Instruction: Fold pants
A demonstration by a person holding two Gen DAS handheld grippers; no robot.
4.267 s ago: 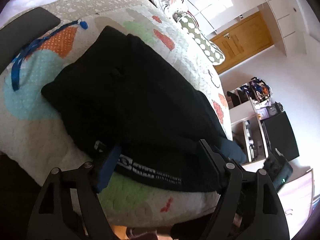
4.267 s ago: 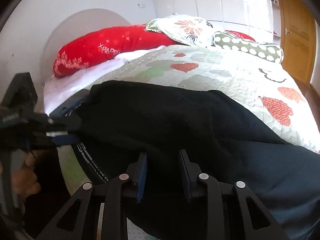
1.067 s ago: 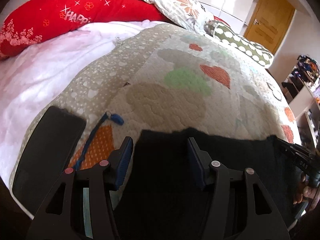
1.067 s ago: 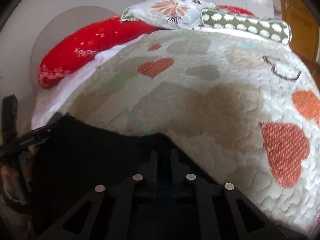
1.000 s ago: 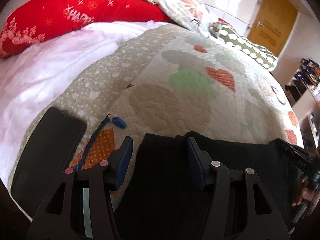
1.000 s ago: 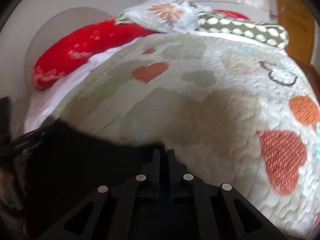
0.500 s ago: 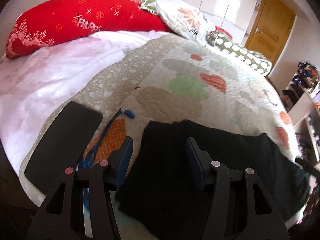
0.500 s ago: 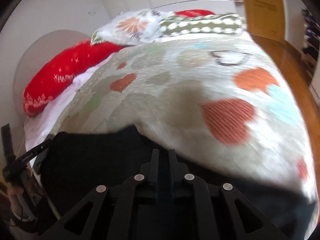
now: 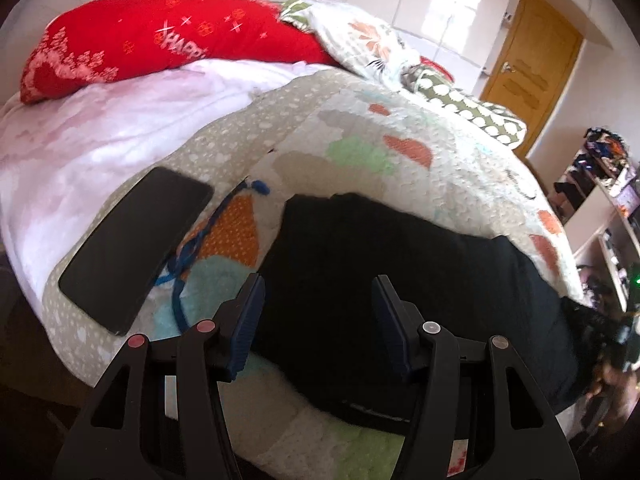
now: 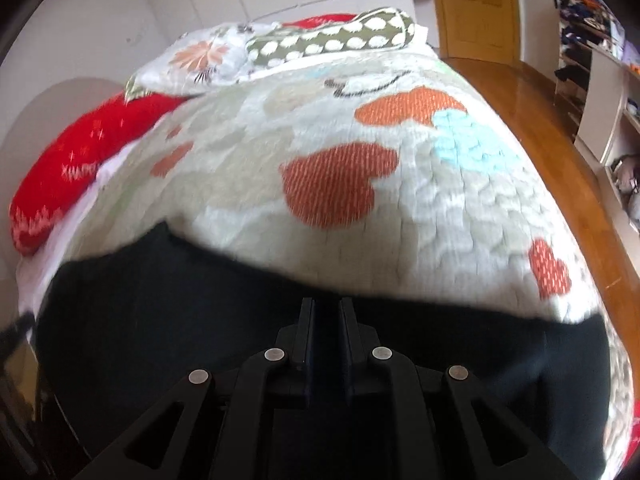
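The black pants (image 9: 400,280) lie folded flat near the front edge of the patterned quilt (image 9: 400,152). My left gripper (image 9: 318,284) hovers open above their left end, and nothing sits between its blue pads. In the right wrist view the pants (image 10: 200,320) spread wide below my right gripper (image 10: 324,304). Its tips are at the cloth's far edge. Its jaws have parted to a narrow slit and no cloth bunches between them. The right gripper (image 9: 624,328) also shows blurred at the pants' right end, with a hand behind it.
A black phone (image 9: 136,248) and a blue lanyard (image 9: 200,248) lie on the quilt left of the pants. A red pillow (image 9: 172,40) and patterned pillows line the head of the bed. A wooden door (image 9: 532,60), shelves (image 9: 600,184) and wooden floor (image 10: 540,92) are to the right.
The left gripper has drawn back and up, so more of the pants shows. The right gripper slid right along the pants' far edge, rolled, and its jaws parted slightly.
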